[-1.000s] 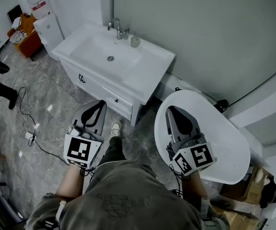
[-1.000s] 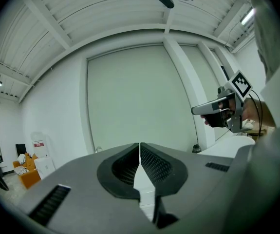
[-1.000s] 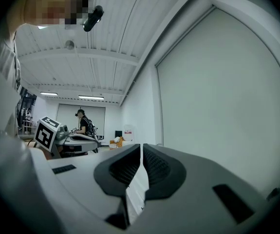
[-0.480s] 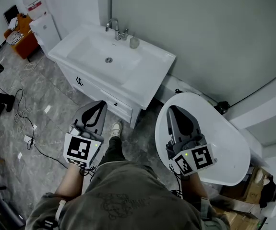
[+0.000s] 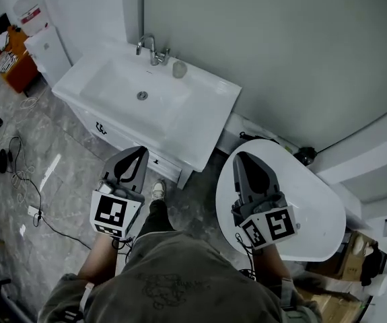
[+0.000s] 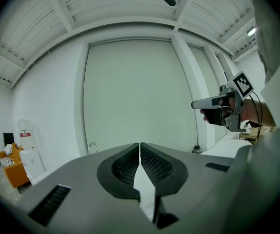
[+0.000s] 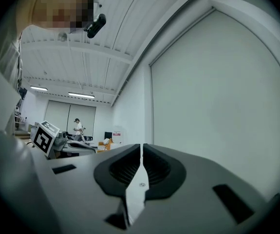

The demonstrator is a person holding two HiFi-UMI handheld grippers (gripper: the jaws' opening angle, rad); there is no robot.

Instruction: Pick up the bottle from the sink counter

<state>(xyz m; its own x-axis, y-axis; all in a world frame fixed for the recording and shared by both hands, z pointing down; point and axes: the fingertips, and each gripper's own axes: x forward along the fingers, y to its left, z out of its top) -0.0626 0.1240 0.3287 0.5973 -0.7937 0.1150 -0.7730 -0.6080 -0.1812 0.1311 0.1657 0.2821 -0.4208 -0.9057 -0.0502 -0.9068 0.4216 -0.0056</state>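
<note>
The left hand-held gripper (image 5: 138,155) is clenched on nothing. Its own view shows the two dark pads pressed together with only a hairline seam between them and no object there. The right hand-held gripper (image 5: 241,159) is the same, jaws together and empty. Both are held low in front of the person, side by side and apart, pointing toward the far wall. The left hangs over the grey floor (image 5: 58,180), just on the near side of the front edge of the table (image 5: 200,123). The right hangs over a white oval fixture (image 5: 314,207) to the right of the table.

The bottle (image 5: 179,68) sits on the table at its far edge, close to the wall, just right of the faucet (image 5: 150,46) and past the far right corner of the basin (image 5: 122,86). It is small in the head view and seems to stand upright, long axis vertical, though the steep angle makes that hard to confirm. Neither gripper view shows it.

The bottle is well apart from both grippers, far ahead of them: a little right of the left one's line and left of the right one's. The left looks somewhat nearer, so I judge it the likelier to reach. That reach would go forward across the basin, jaws opened first, to close on the bottle's sides from the near side.
</note>
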